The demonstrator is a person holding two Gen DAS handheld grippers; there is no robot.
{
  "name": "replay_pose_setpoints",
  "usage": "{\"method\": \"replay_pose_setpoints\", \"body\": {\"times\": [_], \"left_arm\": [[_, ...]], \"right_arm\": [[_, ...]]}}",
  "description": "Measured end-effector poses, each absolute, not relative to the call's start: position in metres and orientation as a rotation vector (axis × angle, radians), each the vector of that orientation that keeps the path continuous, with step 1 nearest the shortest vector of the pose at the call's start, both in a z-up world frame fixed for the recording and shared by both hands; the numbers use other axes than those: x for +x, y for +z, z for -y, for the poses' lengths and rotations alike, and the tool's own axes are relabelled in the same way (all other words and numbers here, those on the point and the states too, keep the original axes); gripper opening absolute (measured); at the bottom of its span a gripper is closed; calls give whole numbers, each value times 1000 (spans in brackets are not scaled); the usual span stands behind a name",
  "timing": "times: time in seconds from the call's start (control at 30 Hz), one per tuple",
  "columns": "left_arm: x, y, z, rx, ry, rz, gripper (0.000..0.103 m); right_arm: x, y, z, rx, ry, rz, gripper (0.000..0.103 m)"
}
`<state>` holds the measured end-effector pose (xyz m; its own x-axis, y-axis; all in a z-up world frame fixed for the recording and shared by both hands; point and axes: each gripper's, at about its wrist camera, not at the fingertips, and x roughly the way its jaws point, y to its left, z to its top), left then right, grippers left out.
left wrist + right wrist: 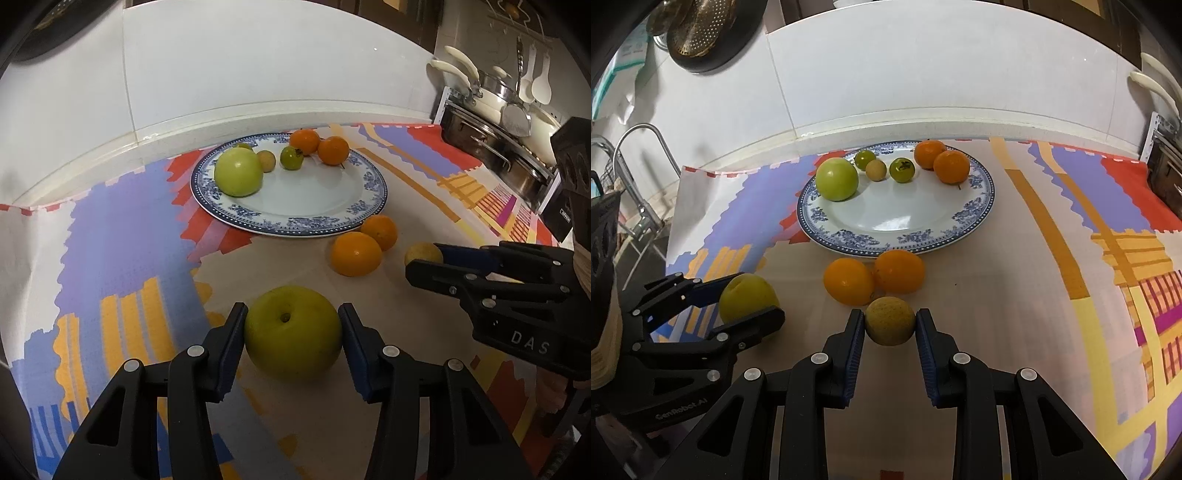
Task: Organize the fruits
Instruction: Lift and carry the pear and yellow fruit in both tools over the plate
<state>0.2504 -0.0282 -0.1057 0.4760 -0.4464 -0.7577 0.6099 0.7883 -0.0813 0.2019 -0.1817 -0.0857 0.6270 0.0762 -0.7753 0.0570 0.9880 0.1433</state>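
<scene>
The left gripper (291,332) has a yellow-green apple (292,332) between its fingers, which press against the fruit's two sides; the apple sits on the patterned cloth (122,251) that covers the counter. The right gripper (890,325) pinches a small round yellowish fruit (890,320) between its blue pads, also down at the cloth.

Just beyond the right gripper's tips lie two oranges (849,280) side by side, touching each other, the nearer one almost against the held fruit. Seen from the left gripper, the same pair lies ahead and to the right, between the apple and the plate.

Farther ahead of both grippers stands a blue-rimmed white plate (295,225). It carries a green apple (239,173) at its left, two small green fruits (902,170) and a small tan one (876,170) toward the back, and two more oranges (951,167) at its far right edge. The near half of the plate is bare.

To the right of the left gripper, past the cloth's edge, pans and ladles (517,96) hang on a rack.
</scene>
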Motion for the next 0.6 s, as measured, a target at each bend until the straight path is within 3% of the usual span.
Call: {"method": "replay_pose_setpoints", "body": {"times": [0.6], "left_arm": [[231,-69,25,159,-588,-794,49]], "right_arm": [[182,-59,179,140,50,-833,30]]}}
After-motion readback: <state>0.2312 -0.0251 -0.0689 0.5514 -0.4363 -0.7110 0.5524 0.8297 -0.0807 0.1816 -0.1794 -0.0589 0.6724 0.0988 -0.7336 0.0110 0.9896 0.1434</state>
